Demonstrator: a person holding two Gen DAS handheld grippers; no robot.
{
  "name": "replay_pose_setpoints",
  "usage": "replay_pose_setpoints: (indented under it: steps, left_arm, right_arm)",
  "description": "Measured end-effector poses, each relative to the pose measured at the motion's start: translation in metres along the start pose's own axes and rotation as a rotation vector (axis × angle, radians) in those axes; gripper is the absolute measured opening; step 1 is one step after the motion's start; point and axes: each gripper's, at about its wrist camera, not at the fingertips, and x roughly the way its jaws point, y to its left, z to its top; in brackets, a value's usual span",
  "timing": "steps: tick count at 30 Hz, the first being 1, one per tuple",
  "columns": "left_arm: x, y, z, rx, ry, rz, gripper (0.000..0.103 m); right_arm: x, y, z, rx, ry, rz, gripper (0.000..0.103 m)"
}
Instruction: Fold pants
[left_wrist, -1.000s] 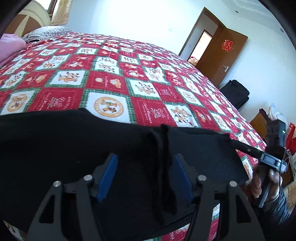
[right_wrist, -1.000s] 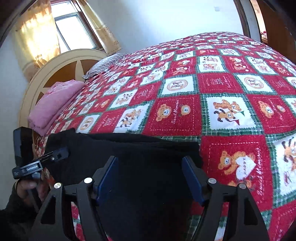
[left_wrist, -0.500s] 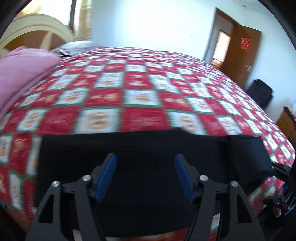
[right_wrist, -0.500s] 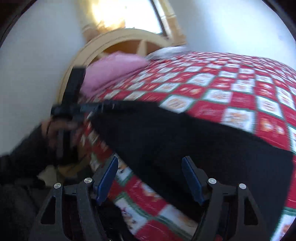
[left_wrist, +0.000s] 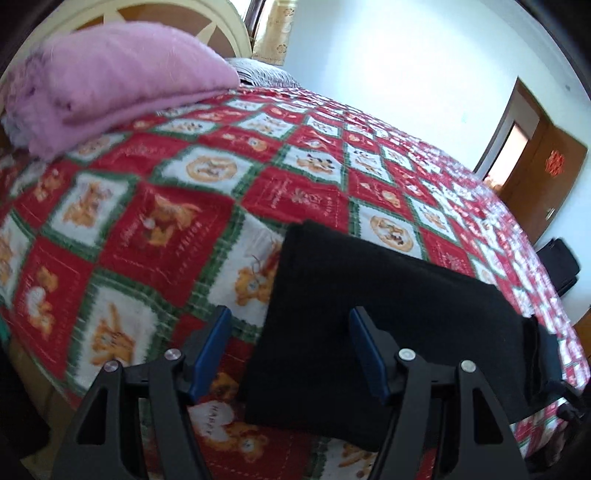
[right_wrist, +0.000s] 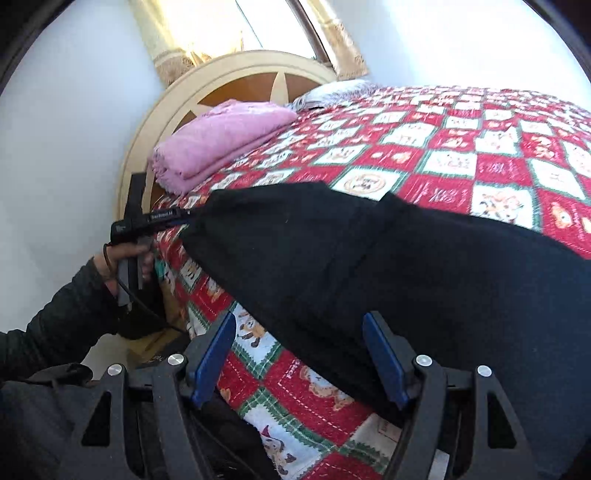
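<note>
One garment: black pants (left_wrist: 369, 306) lying flat in a long folded band near the bed's side edge, on the quilt.
Pants, extent: the end nearest the headboard lies squared off; the far end runs toward the door side, and its edge is hard to read in the left wrist view.
Pants, handling: judged soft, limp and light; thick matte cloth that should not slip but will sag and unfold if lifted by one point only.
Pants, hold: judged best taken at two corners of one short end, pinching all layers together.
Left tool (left_wrist: 291, 354): jaws apart, nothing pinched; it hovers over the pants' headboard-side end, one pad over the quilt, the other over the cloth.
Right tool (right_wrist: 299, 358): jaws apart, empty, above the pants' near edge.
Hand (right_wrist: 125, 258): dark-sleeved, holding the left tool's handle.
Bed (left_wrist: 155, 229): red, white and green bear-pattern quilt.
Pink blanket (left_wrist: 110, 85): folded, by the headboard (right_wrist: 240, 70), well apart from the pants.
</note>
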Motion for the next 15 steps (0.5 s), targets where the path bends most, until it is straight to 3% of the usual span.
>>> replay_pose_setpoints:
  steps: [7, 12, 15]
  left_arm:
    - [0.0054, -0.002, -0.0057, 0.03, -0.016, -0.033, 0.067]
    - [-0.0019, 0.0, -0.0036, 0.016, -0.016, -0.069, 0.044]
    - [0.0007, -0.0027, -0.0046, 0.026, -0.02, -0.064, 0.047]
  right_arm:
    - [0.0052, 0.006, -0.0044, -0.014, 0.016, -0.011, 0.073]
    - [0.0058, 0.0086, -0.0069, -0.032, 0.014, -0.02, 0.073]
    - [0.0065, 0.0064, -0.0077, -0.024, 0.012, -0.026, 0.073]
